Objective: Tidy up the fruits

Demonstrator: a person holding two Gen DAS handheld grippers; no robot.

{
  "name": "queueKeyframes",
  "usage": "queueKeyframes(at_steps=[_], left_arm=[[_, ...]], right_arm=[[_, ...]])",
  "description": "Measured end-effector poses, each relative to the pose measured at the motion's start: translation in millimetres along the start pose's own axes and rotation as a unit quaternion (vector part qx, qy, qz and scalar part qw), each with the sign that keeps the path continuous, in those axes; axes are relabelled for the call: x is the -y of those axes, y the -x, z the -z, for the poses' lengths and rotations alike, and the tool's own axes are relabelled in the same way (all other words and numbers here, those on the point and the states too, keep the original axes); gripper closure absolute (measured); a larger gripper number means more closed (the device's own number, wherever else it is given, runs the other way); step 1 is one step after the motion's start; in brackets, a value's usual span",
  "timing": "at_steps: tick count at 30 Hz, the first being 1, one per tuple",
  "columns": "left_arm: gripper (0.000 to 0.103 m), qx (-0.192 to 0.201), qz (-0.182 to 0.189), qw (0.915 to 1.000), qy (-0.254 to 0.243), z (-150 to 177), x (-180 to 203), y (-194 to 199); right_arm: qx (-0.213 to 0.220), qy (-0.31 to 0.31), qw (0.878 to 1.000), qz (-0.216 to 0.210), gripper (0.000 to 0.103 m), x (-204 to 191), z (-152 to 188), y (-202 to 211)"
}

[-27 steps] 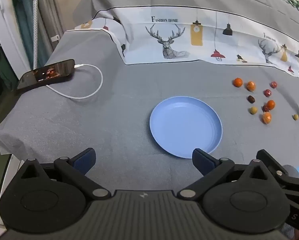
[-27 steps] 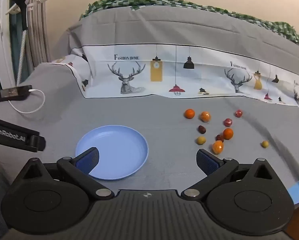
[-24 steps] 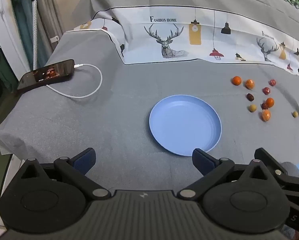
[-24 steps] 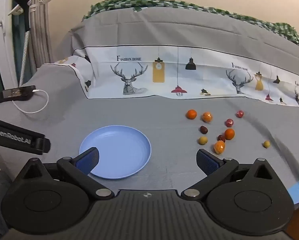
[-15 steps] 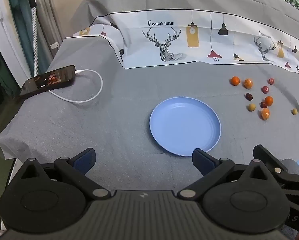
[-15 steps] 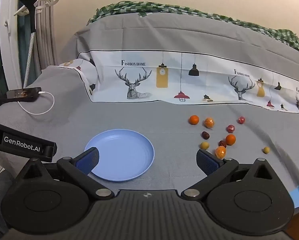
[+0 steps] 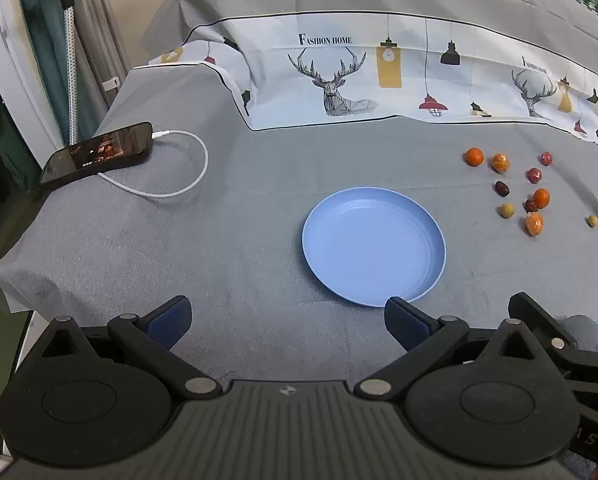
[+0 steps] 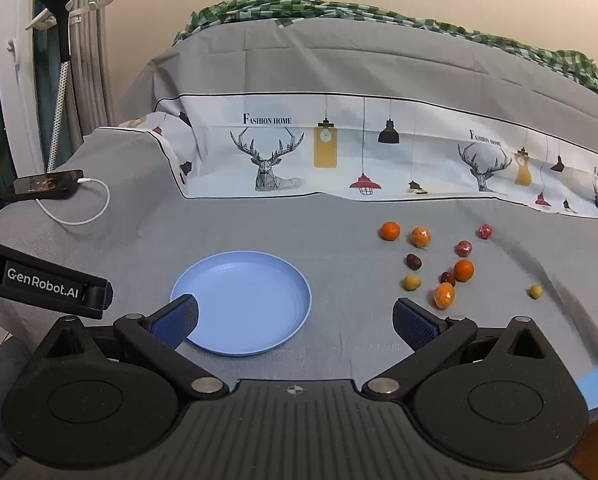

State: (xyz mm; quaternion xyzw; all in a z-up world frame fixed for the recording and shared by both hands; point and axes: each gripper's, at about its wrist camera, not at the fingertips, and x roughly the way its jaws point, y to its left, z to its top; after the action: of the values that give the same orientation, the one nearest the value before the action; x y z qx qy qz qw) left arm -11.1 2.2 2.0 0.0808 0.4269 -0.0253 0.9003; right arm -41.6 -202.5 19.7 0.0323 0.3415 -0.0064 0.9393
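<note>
Fruits (image 8: 439, 264) right of plate (image 8: 295, 288)

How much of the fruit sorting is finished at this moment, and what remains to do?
Nothing looks done yet: the blue plate holds no fruit. Nothing is in hand either; the left gripper and right gripper both have open jaws with nothing between them. All the small fruits lie scattered on the grey cloth to the right of the plate, waiting to be moved.

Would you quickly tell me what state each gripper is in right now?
Left gripper: open, holding nothing.
Right gripper: open, holding nothing.
</note>
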Motion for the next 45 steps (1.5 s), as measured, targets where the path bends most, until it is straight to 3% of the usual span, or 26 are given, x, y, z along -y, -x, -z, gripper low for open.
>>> queueKeyframes(at_steps=[45], left_arm=[[0.000,0.003,-0.010,0.9999,0.005,4.0,1.5,11.1]], right_arm=[[0.011,0.005,1.000,-0.006,0.000,-6.0,-1.4,9.7]])
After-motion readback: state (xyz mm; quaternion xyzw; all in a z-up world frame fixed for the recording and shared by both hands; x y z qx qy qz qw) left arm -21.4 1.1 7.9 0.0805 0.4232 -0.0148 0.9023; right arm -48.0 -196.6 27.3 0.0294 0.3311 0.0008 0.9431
